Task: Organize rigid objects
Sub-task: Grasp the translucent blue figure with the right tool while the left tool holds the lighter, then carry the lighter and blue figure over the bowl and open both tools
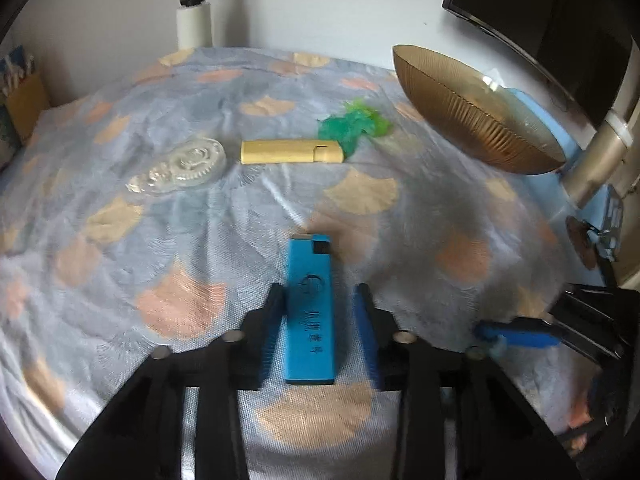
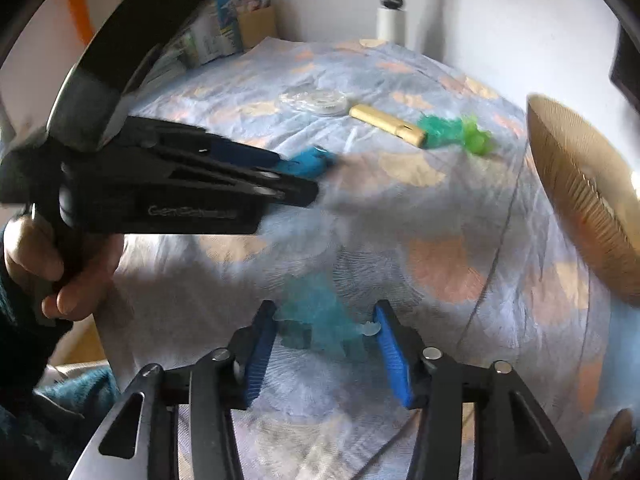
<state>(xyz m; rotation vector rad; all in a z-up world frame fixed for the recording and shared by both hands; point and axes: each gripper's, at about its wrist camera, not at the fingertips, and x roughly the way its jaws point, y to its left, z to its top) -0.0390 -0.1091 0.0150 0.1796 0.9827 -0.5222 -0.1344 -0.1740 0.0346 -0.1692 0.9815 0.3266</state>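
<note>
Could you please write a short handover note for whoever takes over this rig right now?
Left gripper: shut on the blue lighter, carried just above the tablecloth.
Right gripper: appears shut on a translucent blue toy; the picture is blurred.
Still on the cloth: yellow lighter, clear plastic piece and green crumpled piece, in a row at the far side.
Gold ribbed bowl: tilted, at the far right; nothing visible in it.
Done: two items picked up.
Left: place both, probably in the bowl, then collect the other three.
</note>
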